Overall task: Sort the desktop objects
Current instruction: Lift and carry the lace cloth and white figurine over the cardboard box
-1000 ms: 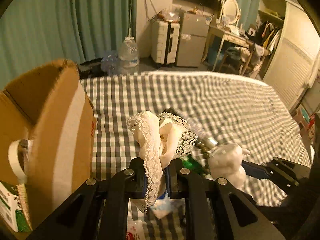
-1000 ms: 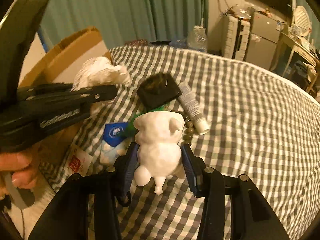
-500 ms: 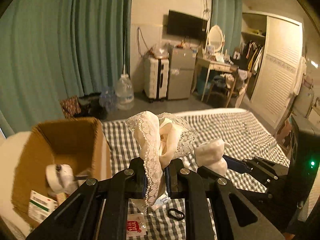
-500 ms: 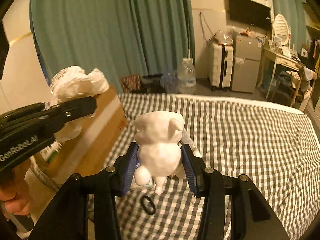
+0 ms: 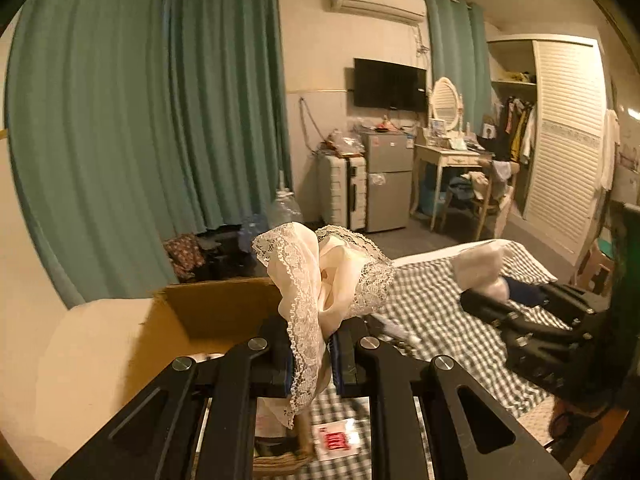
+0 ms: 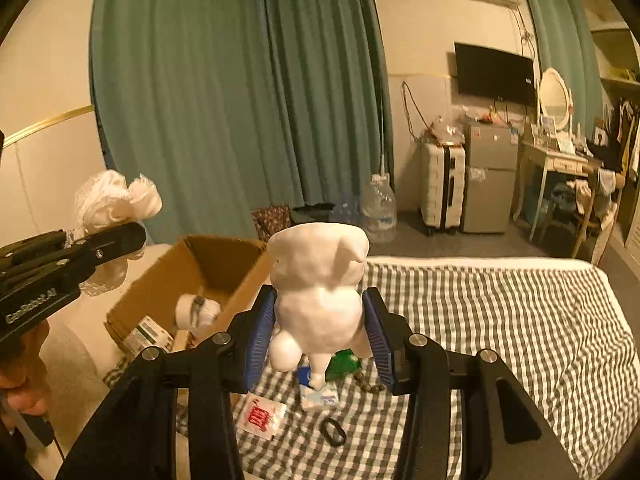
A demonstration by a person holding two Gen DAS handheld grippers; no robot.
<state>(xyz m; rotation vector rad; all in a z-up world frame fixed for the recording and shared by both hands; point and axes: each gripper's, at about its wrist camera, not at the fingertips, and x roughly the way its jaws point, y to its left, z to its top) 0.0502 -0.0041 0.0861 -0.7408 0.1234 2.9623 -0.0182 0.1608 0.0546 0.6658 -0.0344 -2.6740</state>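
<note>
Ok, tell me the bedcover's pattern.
Grey-and-white check on the bedcover; it shows best in the right wrist view.

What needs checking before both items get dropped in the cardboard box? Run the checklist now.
1. left gripper clamped on lace cloth: ok.
2. right gripper clamped on white figurine: ok.
3. cardboard box open at the top: ok.
4. Room left inside beside the tape roll: ok.
5. Either gripper directly over the opening: cannot tell.
6. Items left on the checked bedspread, such as the black ring: not ok, unsorted.
</note>
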